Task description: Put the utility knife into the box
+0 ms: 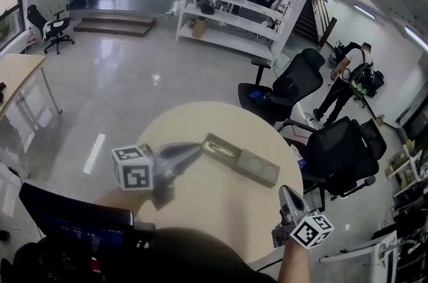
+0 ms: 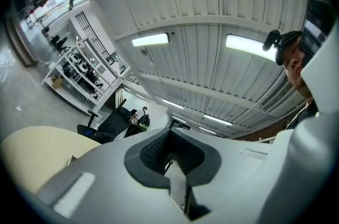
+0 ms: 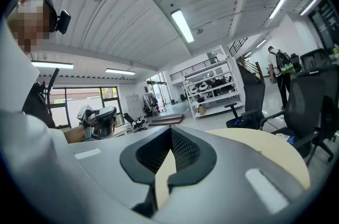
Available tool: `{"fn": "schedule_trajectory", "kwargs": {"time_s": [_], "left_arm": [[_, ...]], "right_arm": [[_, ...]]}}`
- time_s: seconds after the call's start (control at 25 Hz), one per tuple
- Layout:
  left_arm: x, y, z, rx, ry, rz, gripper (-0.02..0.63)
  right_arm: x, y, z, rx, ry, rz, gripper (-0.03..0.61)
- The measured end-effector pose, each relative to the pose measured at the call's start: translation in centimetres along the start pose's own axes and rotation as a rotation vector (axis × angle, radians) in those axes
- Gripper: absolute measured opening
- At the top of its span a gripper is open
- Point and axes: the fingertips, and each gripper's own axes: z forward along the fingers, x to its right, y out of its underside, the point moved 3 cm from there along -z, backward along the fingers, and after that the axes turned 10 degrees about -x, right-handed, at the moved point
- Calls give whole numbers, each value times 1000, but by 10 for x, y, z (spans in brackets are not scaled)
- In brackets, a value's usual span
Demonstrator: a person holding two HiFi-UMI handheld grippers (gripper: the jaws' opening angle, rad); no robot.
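On the round beige table [image 1: 200,195] lies a long grey-green box [image 1: 249,163], open at the top. A pale, slim thing [image 1: 221,150] lies in its left compartment; it looks like the utility knife, but it is too small to tell. My left gripper [image 1: 196,149] hovers over the table with its tips at the box's left end, jaws shut and empty [image 2: 170,132]. My right gripper [image 1: 285,193] is at the table's right front edge, apart from the box, jaws together with nothing between them [image 3: 169,130]. In the right gripper view the left gripper [image 3: 98,121] shows at the far left.
Two black office chairs [image 1: 291,84] [image 1: 348,153] stand close to the table's right side. A white shelf rack [image 1: 234,4] and a standing person [image 1: 342,84] are further back. A wooden desk [image 1: 15,73] is at the left, and a dark screen [image 1: 73,218] at the near left.
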Motion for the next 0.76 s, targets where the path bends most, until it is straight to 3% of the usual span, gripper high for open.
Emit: {"fn": "schedule_trajectory", "kwargs": {"time_s": [0.4,0.76], "left_arm": [[0,6,3,3,26,-22,0],[-1,11,2,4,11,-33,0]], "right_arm": [[5,7,-14,-10,35,-3,12],[4,11,-8,-24,16,-18,12]]}}
